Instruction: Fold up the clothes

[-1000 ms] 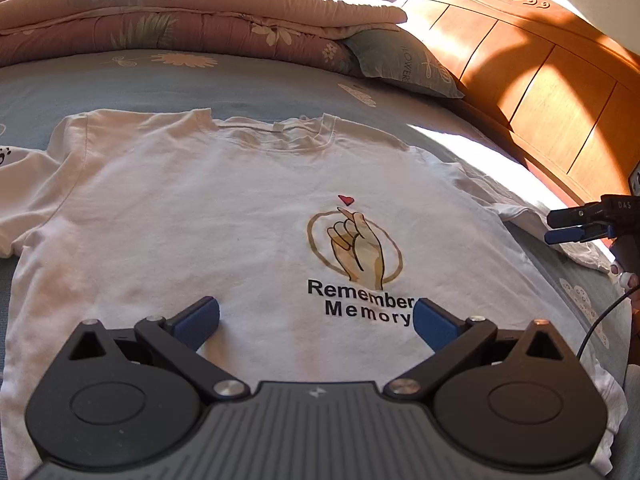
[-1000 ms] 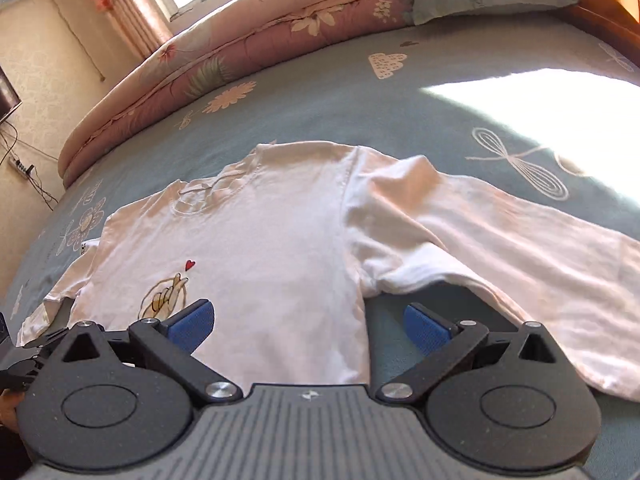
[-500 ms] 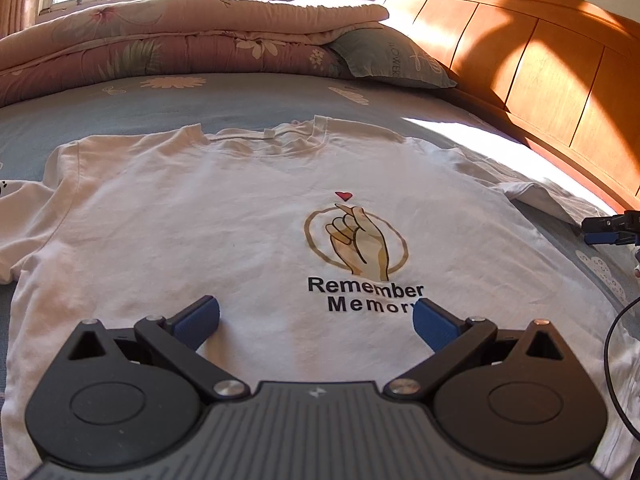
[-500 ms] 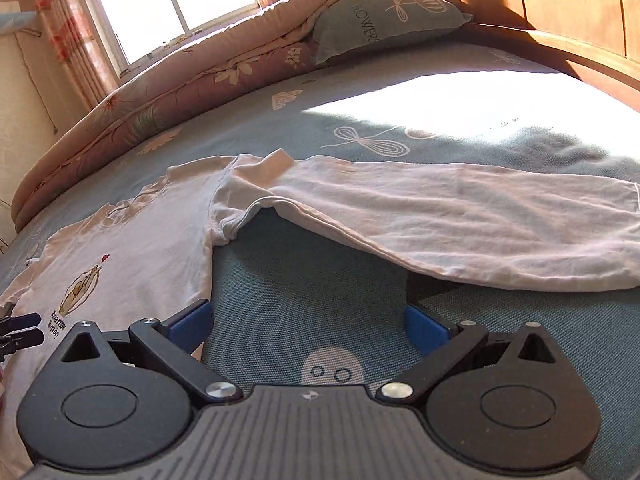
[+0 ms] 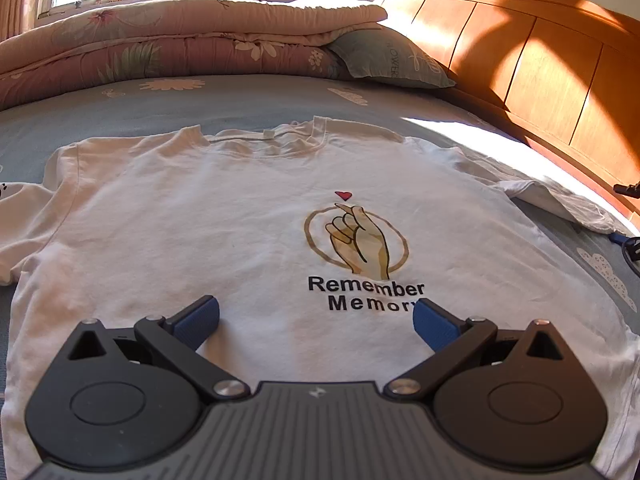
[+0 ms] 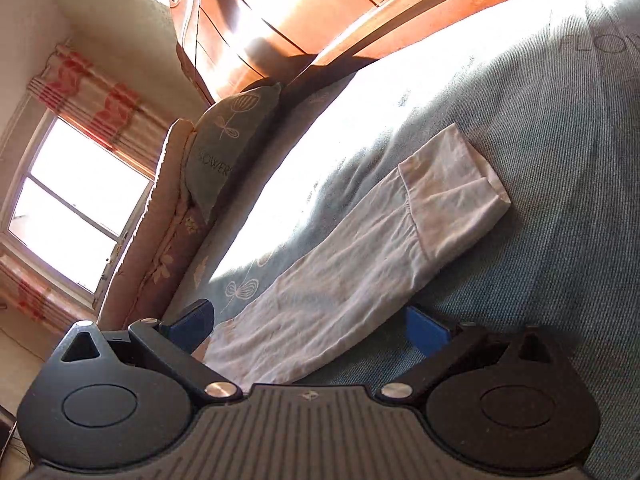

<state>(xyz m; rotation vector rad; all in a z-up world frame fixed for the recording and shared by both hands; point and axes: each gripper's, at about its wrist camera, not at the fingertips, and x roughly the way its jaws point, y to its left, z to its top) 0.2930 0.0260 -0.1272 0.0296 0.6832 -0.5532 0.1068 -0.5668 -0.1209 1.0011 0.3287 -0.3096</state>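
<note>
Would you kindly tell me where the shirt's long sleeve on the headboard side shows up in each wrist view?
Left wrist view: the long sleeve lies at the right edge, stretching toward the wooden headboard.
Right wrist view: the sleeve fills the centre, running diagonally, cuff at upper right.
Shared landmark: the grey-green pillow beside the headboard.

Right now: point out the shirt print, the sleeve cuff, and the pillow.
shirt print (image 5: 356,242), left wrist view, on the drawn hand inside the ring.
sleeve cuff (image 6: 456,192), right wrist view, mid cuff.
pillow (image 5: 394,60), left wrist view, centre of its face.
</note>
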